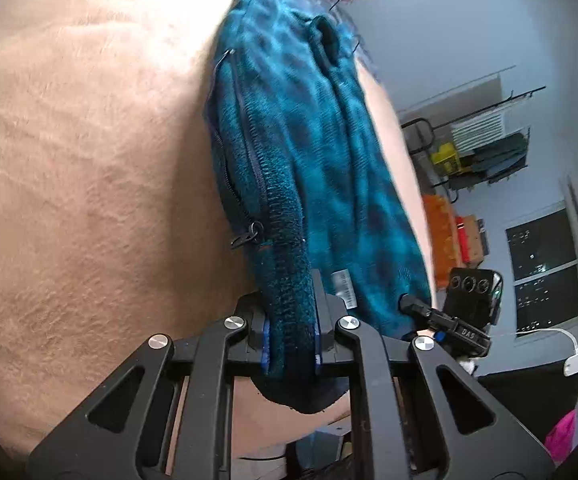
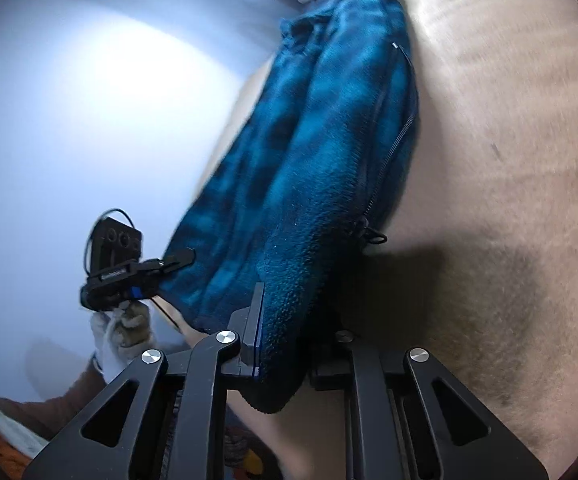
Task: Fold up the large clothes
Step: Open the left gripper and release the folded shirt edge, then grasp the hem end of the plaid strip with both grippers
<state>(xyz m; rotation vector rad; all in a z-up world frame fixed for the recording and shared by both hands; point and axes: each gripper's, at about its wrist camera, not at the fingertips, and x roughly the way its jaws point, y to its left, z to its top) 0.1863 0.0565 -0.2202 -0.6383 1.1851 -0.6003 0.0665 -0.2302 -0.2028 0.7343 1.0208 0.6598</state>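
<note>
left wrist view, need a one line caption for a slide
Left tool shut on the hem of a teal fleece jacket on a tan blanket, right tool gripping the hem's other corner.

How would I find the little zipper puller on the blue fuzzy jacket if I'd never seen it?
Start at the big tan blanket and find the teal fleece jacket lying on it, pinched at its near hem by the left gripper and right gripper. Follow the dark zipper along the jacket's edge toward the grippers. The zipper pull is the small black looped tab hanging off onto the blanket.
</note>
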